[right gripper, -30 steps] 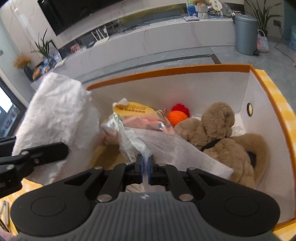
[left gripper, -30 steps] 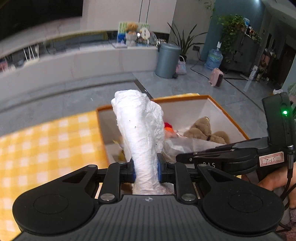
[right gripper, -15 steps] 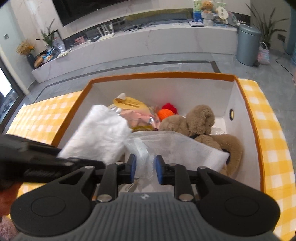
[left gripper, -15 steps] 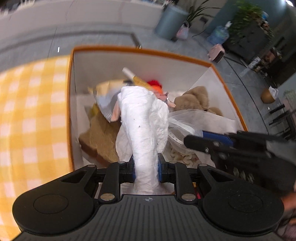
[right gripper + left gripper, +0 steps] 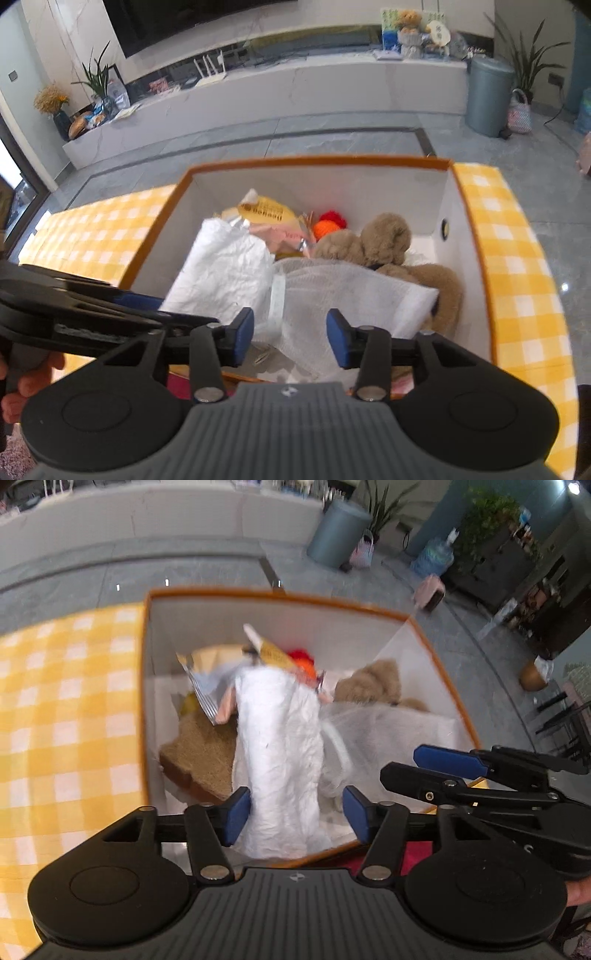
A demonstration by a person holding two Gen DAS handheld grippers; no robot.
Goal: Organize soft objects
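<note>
The white crumpled bundle [image 5: 280,753], clamped a second ago between the pads of the left claw [image 5: 295,814], is now released: the jaws are opening, and gaps are seen on both sides of the bundle, which stands loosely between the pads without being pressed. It is seen to lean ahead of the claw into the orange-rimmed box [image 5: 147,686], its far end resting against the snack packet [image 5: 273,653] beyond.

The white mesh bag [image 5: 351,291], pinched shut in the right claw [image 5: 290,338] a second ago, has likewise been let go. Those jaws are opening too, and the bag is seen lying in the box just ahead of the pads, untouched by them, draped partly over the brown plush bear [image 5: 384,240]. An orange knitted ball [image 5: 325,227] is lodged further ahead, beside the bear.

Both soft items may therefore be judged as delivered into the box, which sits on the yellow checked surface [image 5: 517,258]. What is left is judged to be the withdrawal of both claws; whether more items are waiting cannot be told.
</note>
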